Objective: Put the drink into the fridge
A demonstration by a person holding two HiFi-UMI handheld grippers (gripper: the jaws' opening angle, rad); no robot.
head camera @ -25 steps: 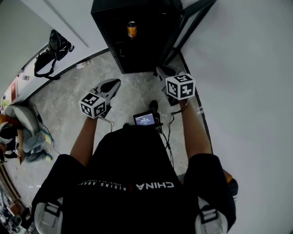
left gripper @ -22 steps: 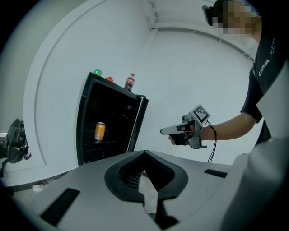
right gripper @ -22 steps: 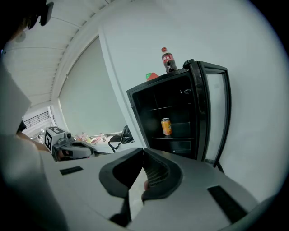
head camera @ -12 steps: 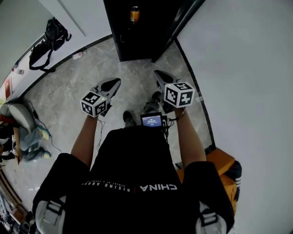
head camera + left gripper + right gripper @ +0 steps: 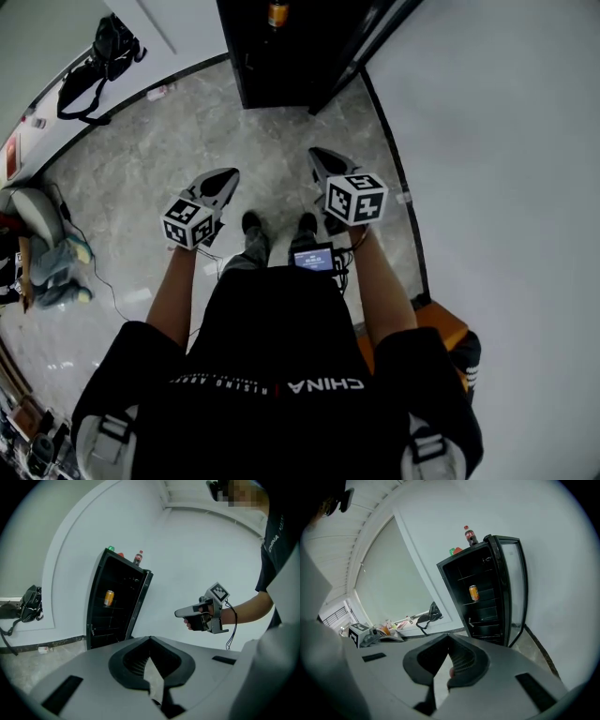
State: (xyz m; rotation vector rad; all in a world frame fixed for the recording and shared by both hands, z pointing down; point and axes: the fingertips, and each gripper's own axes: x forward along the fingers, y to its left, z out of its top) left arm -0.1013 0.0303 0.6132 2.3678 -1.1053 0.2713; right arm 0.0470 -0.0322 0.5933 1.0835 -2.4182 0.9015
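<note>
Head view: a person stands on a pale grey, marble-veined floor [image 5: 281, 150], holding a gripper in each hand towards a fridge [image 5: 272, 70].
Fridge: tall, boxy and matt black, with dark shelves inside and its glass door [image 5: 516, 588] swung open.
Drink: a small orange can [image 5: 277, 13] stands upright on an upper shelf inside the fridge, well apart from both grippers.
Left gripper [image 5: 225, 178]: a smooth grey shell tapering to a point, with dark ribbed pads. The jaws are closed tip to tip with nothing between them.
Right gripper [image 5: 319, 157]: the same shape. Its tips also meet, and it grips nothing.
Marker cubes: a white cube [image 5: 187, 221] printed with black square patterns sits on each gripper.
Fridge top: a dark cola bottle [image 5: 470, 536] with a red cap and red label stands here. The label print is too small to read.
Writing: the shirt [image 5: 281, 375] carries "CHINA" in white capitals, upside-down from this camera. A smaller line beside it is not legible.
Wall side: a black bag [image 5: 94, 56] with soft straps lies on the floor by the white wall.
</note>
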